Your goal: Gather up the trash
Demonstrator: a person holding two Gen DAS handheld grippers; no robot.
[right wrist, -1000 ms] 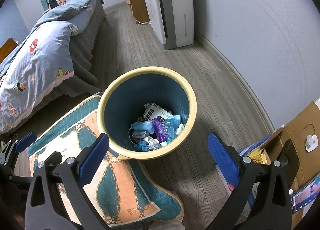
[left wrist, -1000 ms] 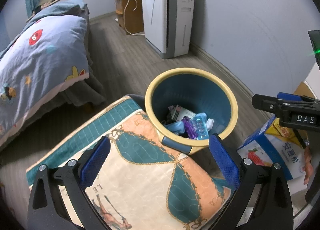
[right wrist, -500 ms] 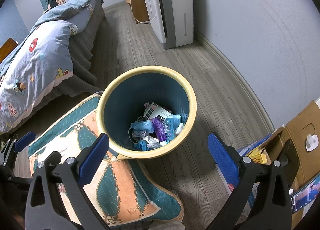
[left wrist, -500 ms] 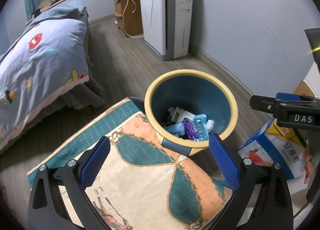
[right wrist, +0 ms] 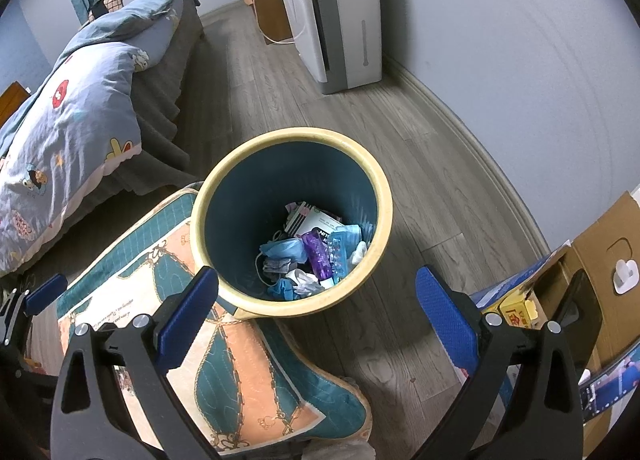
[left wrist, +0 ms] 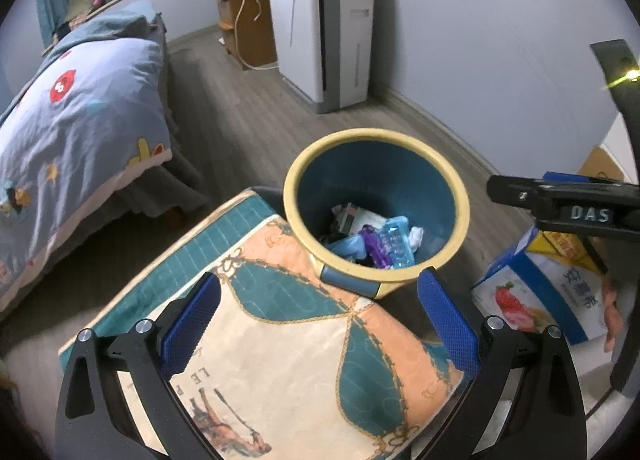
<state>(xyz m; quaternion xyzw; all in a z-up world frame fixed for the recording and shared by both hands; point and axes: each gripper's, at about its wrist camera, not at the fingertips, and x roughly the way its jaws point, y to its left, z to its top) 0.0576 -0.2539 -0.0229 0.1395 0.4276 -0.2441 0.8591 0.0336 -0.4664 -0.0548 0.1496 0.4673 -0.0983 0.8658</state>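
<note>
Right now both of my grippers hang spread wide with nothing between the fingers: the left gripper [left wrist: 318,314] above a cushion [left wrist: 280,332], the right gripper [right wrist: 316,310] above the near rim of the bin [right wrist: 384,195]. That bin, blue inside with a yellow rim, stands upright on the wood floor [right wrist: 420,147], its near side touching the cushion's far edge. I see the trash [right wrist: 316,256] heaped at the bottom: blue and purple wrappers, white crumpled bits, a printed packet. Just right of the bin is a carton [left wrist: 536,292] with a strawberry picture, beside a cardboard box [right wrist: 604,256]. A bed [left wrist: 80,119] lies left, and a white appliance [left wrist: 332,27] stands against the far wall.
</note>
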